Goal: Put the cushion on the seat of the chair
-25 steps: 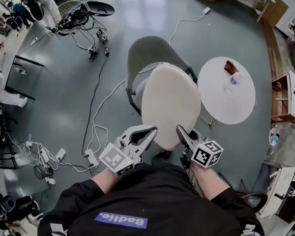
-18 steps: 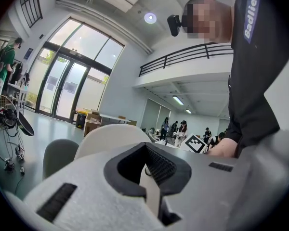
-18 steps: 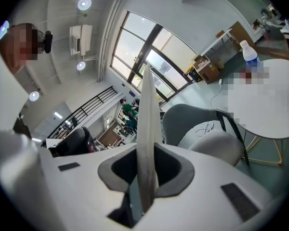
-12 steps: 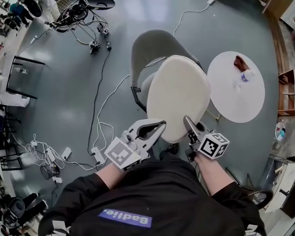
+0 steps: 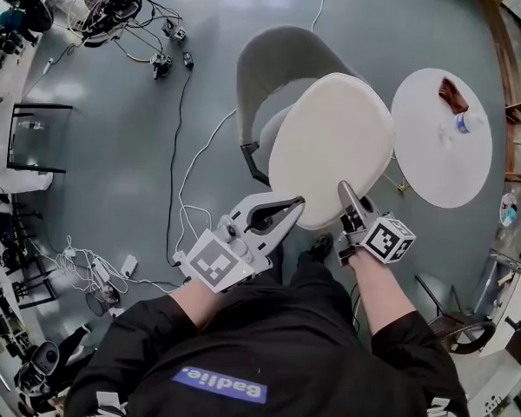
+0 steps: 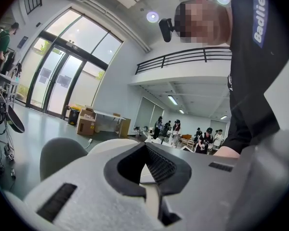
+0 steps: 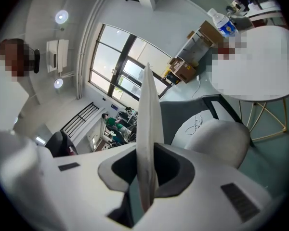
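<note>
The cream oval cushion hangs over the seat of the grey shell chair, its near edge clenched in the left gripper and the right gripper, beside a round white surface.

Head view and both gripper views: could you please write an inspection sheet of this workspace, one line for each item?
Surface: grey floor, glossy; nothing spilled seen.
Job's things: white cushion held over the grey chair; its seat shows only partly beside it.
Clutter: bottle and a brown thing on the round white table.
Grippers: left gripper and right gripper are each shut on the cushion's near edge.
Cables: white cables run over the floor left of the chair; a tangle lies farther off.
Surroundings: wooden shelf at the right; people far behind.
</note>
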`<state>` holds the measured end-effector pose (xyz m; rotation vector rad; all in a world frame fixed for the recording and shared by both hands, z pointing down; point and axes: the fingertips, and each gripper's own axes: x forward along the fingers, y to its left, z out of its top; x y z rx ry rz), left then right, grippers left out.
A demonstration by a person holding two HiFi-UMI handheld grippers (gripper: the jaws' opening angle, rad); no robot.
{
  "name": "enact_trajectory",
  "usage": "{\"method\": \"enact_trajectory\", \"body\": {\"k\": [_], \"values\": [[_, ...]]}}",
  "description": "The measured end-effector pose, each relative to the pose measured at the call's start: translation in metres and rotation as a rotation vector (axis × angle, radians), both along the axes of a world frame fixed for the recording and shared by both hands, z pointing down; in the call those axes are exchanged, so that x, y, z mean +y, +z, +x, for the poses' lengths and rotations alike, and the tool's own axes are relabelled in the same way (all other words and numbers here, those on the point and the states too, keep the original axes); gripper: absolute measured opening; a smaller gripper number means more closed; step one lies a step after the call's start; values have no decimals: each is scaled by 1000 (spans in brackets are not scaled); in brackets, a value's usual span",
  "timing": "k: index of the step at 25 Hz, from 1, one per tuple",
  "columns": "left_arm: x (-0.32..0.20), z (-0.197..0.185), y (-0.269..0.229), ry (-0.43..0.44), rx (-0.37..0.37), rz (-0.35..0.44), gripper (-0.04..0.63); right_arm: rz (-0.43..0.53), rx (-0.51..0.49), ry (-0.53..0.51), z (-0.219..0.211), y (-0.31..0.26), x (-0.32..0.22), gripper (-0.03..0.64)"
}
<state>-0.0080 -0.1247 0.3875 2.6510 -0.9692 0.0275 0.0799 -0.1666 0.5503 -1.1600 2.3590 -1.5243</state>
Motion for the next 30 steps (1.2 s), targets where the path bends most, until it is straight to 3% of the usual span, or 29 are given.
{"method": "enact_trajectory", "body": {"k": [17,30], "values": [[-39,-30,73,-30,40,-77,2,-169,-136,187,-26,124,-52,74],[-55,-47,105,-58,43,-87,2,-228,-201,247,-45,207,-79,74]]}}
